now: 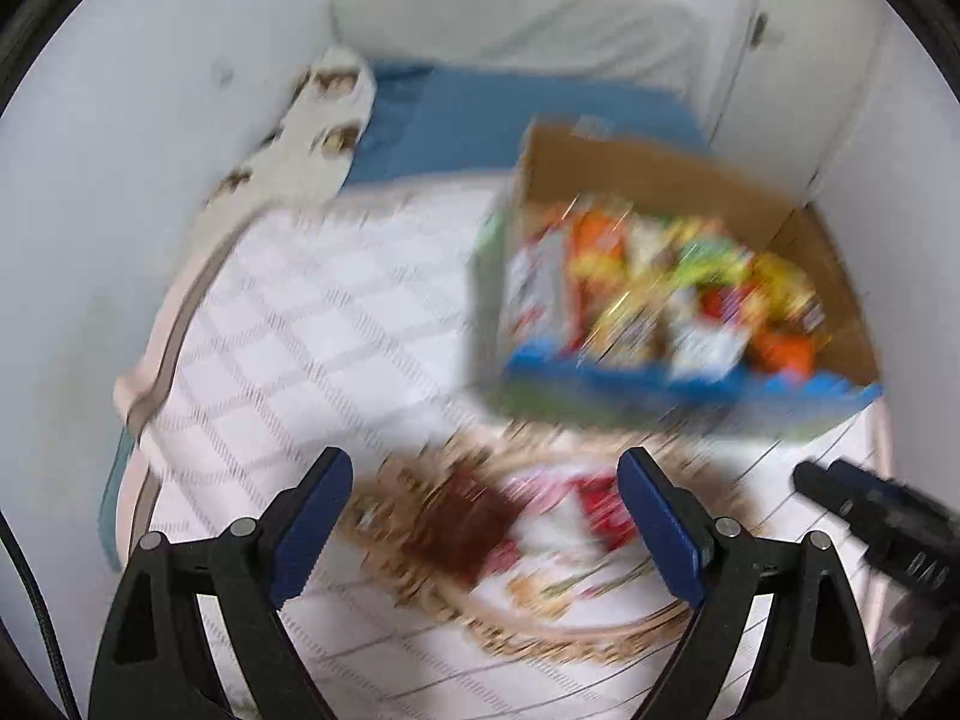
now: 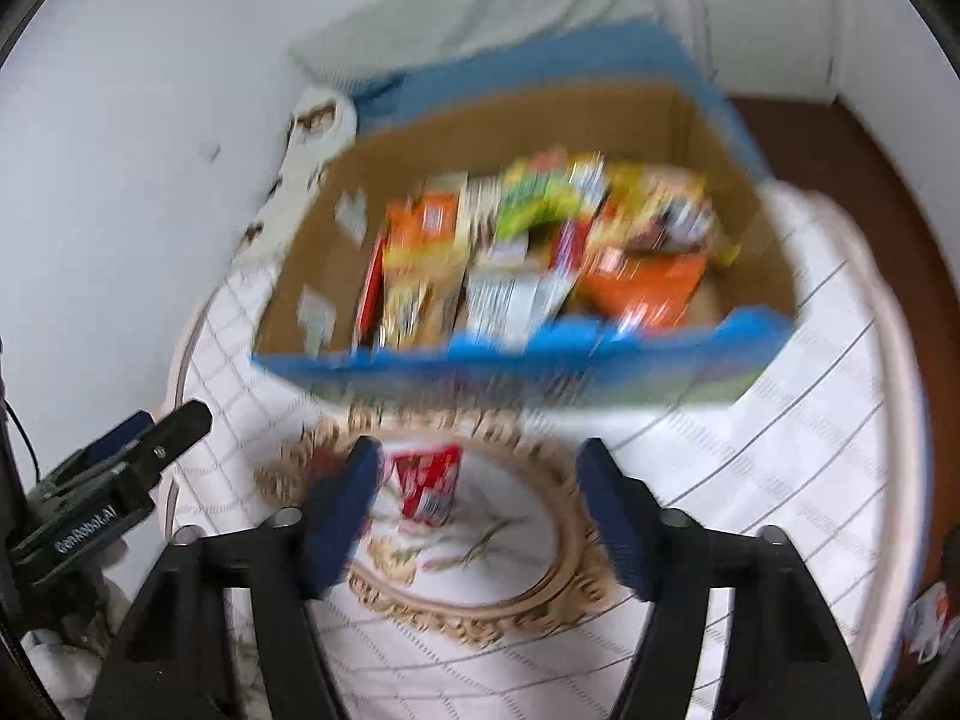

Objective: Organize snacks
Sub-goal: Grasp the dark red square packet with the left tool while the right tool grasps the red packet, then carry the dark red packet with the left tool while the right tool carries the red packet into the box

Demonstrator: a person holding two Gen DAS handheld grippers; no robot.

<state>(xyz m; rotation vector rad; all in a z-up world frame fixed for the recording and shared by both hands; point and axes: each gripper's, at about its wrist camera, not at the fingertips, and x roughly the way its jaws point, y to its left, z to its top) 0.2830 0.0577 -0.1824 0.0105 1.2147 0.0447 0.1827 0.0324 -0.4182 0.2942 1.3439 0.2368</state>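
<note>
A cardboard box [image 1: 648,180] [image 2: 480,126] with a blue front edge holds several colourful snack packs [image 1: 660,282] [image 2: 540,246]. In front of it lies a round tray [image 1: 540,630] [image 2: 510,600] with an ornate gold rim. On the tray lie a red-and-white snack pack [image 1: 600,510] [image 2: 427,483] and a brown one [image 1: 462,528]. My left gripper [image 1: 486,516] is open and empty above the tray. My right gripper [image 2: 480,504] is open and empty above the tray too. Both views are blurred.
The box and tray rest on a white checked cloth [image 1: 312,324] [image 2: 780,420] over a bed. A blue blanket [image 1: 510,114] and a patterned white pillow [image 1: 312,138] lie behind. A white wall [image 1: 120,180] is at left. Brown floor [image 2: 870,180] shows at right.
</note>
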